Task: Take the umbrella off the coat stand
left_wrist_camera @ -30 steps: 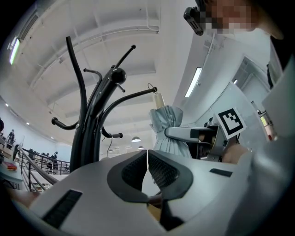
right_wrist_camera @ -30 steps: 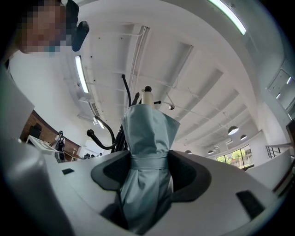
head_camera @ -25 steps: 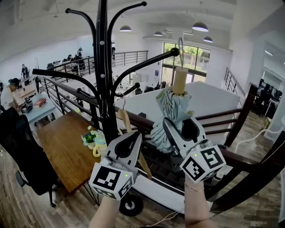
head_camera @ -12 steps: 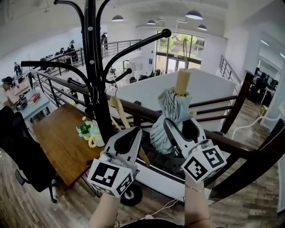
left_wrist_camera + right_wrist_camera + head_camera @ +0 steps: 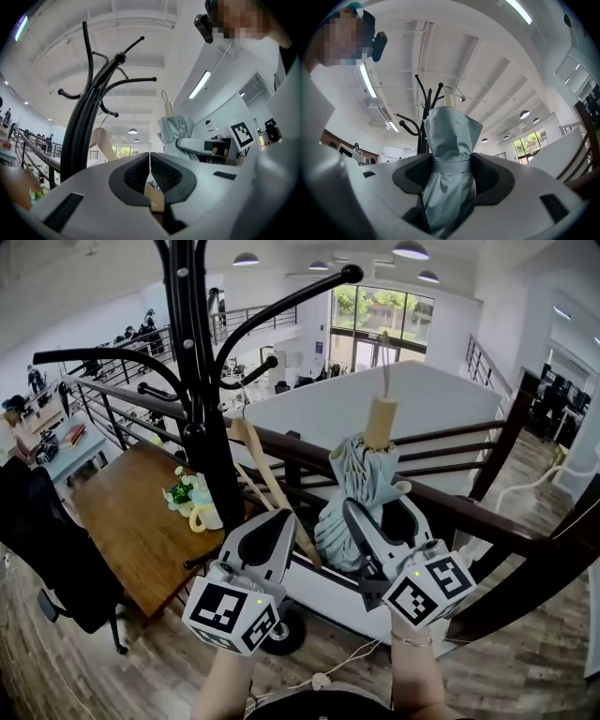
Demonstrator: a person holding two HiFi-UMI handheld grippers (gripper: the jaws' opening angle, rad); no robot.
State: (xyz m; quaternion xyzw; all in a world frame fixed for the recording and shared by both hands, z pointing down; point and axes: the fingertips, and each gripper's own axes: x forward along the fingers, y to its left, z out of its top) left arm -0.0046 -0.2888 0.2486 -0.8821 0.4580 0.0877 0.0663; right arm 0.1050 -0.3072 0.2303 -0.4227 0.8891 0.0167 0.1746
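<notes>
Item one: my right hand-held gripper (image 5: 375, 514), clenched on the folded pale grey-blue fabric umbrella (image 5: 352, 474); in the right gripper view (image 5: 451, 165) both ribbed pads press the bundle at its tie band. The umbrella (image 5: 450, 131) stands upright out of the jaws, tan cylindrical handle uppermost, with a thin cord loop (image 5: 383, 357) rising above the handle. The loop hangs free, below and to the right of the knobbed end of the nearest arm of the stand, and does not touch it. Item two: my left hand-held gripper (image 5: 275, 529), clenched on nothing; in the left gripper view (image 5: 150, 161) its pads meet with only a hairline between them. It sits just left of the right one, level with the umbrella (image 5: 176, 131). Item three: black metal coat stand with curved knob-tipped arms (image 5: 202, 381), up and left of both grippers. Item four: pale wooden clothes hanger (image 5: 267, 470), hung on the stand just above the left gripper. Item five: brown wooden bench (image 5: 131, 540), far below to the left. Item six: dark wooden railing (image 5: 487, 521), behind the right gripper.
</notes>
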